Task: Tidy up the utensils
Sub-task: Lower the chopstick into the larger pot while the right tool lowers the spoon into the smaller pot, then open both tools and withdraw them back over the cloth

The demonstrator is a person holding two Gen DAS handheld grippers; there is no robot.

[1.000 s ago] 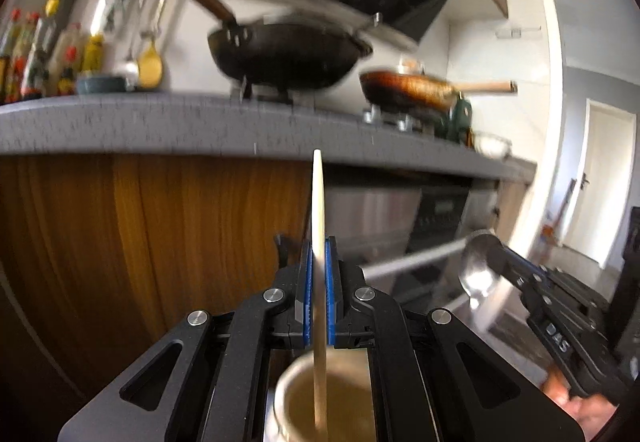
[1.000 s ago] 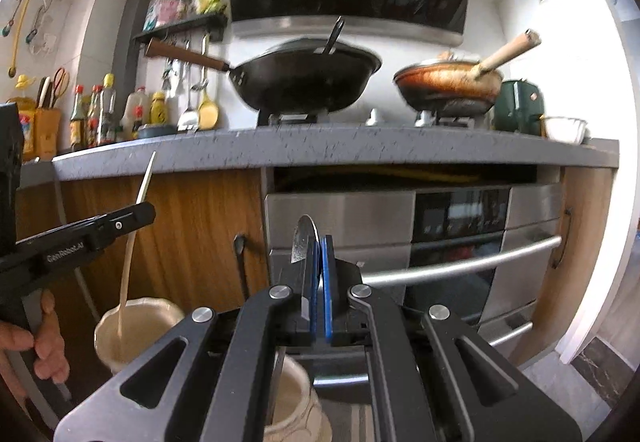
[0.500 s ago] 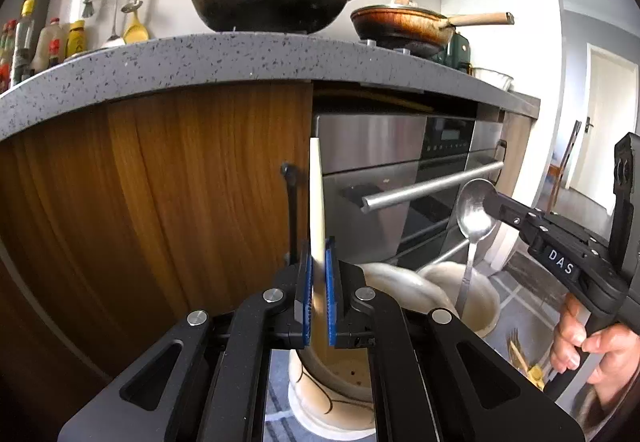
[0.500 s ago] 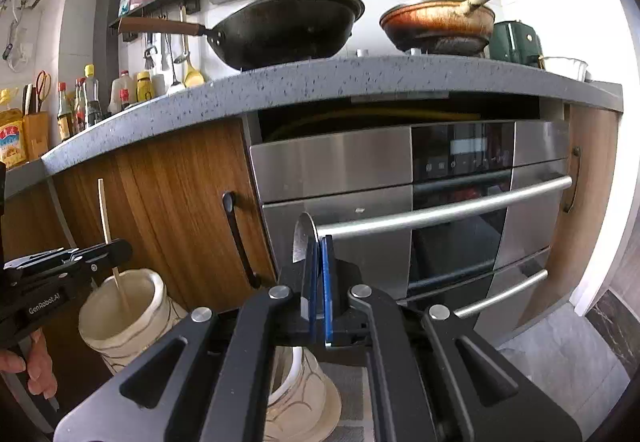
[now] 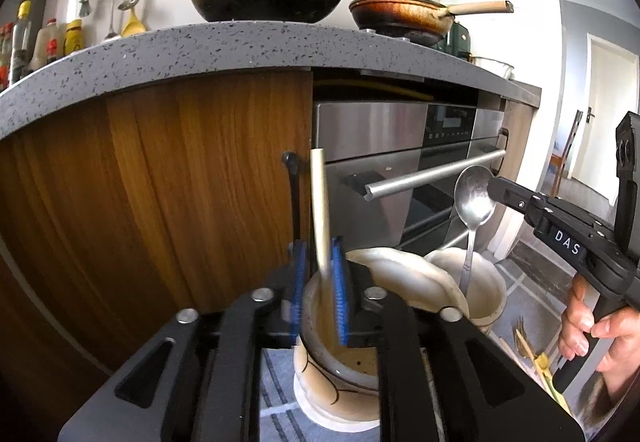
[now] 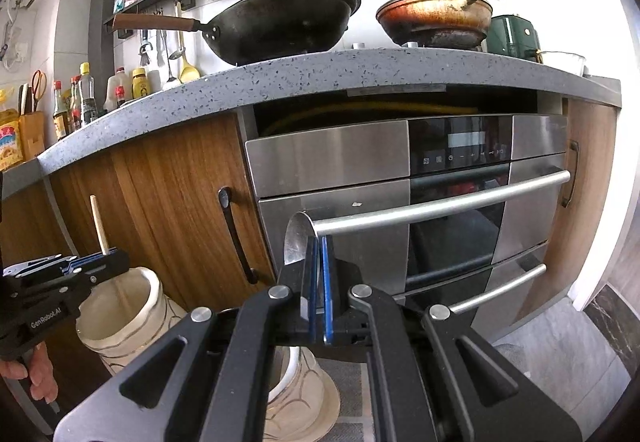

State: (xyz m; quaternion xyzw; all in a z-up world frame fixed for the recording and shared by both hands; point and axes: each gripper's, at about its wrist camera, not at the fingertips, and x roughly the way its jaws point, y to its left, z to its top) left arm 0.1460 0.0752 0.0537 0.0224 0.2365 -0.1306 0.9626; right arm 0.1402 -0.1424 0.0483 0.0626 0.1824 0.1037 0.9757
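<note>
Both grippers have sunk lower since the earlier frames, and the left gripper (image 5: 319,284), which was clamped on the chopstick (image 5: 320,201), now has its blue pads parted around it. That stick stands between the loosened jaws, leaning toward the right pad, with its lower end inside the left jar (image 5: 340,354); in the right wrist view it rises from the same jar (image 6: 128,306) through the left gripper (image 6: 90,262). Holding it upright over the mouth lets it drop in end first, and the release looks like the step in hand. Whether the right pad touches the stick cannot be told. The right gripper (image 6: 319,282) is clenched on the spoon (image 6: 298,242) at the bowel end, bowl up between the pads. From the left wrist view the spoon (image 5: 474,201) hangs handle down from that gripper (image 5: 494,187), its tip at the rim of the right jar (image 5: 480,282), so it can slide in likewise. A fork (image 5: 524,338) lies on the floor mat (image 5: 516,290), probably next.
</note>
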